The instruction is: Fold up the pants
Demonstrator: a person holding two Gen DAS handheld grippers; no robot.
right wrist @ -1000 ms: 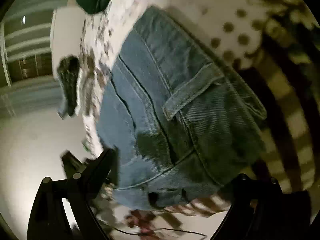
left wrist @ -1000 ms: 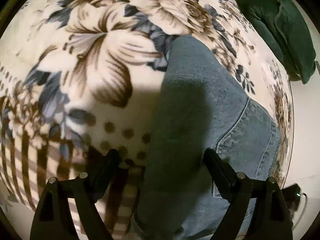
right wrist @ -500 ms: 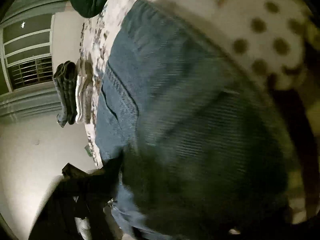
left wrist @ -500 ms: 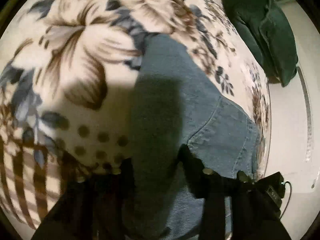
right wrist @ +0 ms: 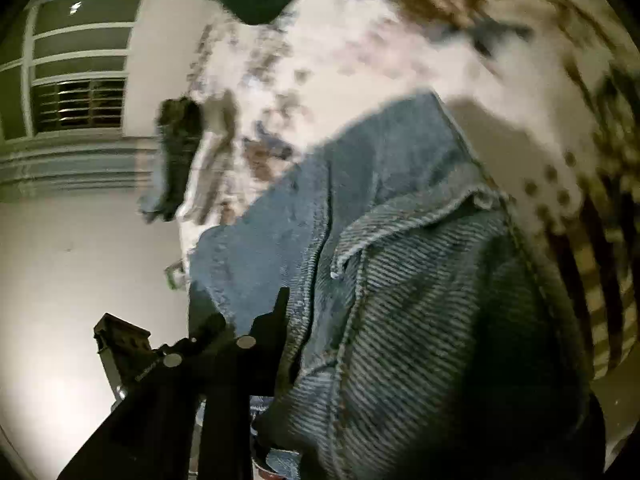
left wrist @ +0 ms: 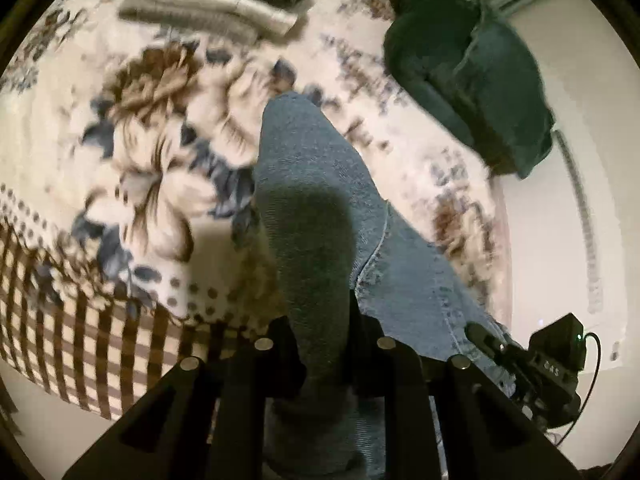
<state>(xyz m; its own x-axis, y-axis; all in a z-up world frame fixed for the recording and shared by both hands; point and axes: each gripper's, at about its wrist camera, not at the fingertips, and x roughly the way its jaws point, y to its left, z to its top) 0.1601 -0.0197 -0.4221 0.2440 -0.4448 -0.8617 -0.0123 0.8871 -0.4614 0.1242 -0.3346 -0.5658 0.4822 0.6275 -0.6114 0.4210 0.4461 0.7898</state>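
Left gripper (left wrist: 322, 332) clamped on a bunched fold of the jeans (left wrist: 320, 184), fingers pinching denim at the near edge of the floral blanket (left wrist: 132, 128). Right gripper (right wrist: 280, 360): one finger visible, pressed against denim; the other is hidden behind cloth, so can't tell if it's closed. Jeans (right wrist: 400, 280) lifted at the near end, far end trailing on the blanket toward the green cushion (left wrist: 472, 76). Folded clothes stack (left wrist: 208, 12) far left. Background blurred in both views.

Risks, as judgement: thick denim could slip from the left pinch if pulled fast; uneven lift between the two sides would skew the fold; the dragging far end may bunch or pull the blanket.
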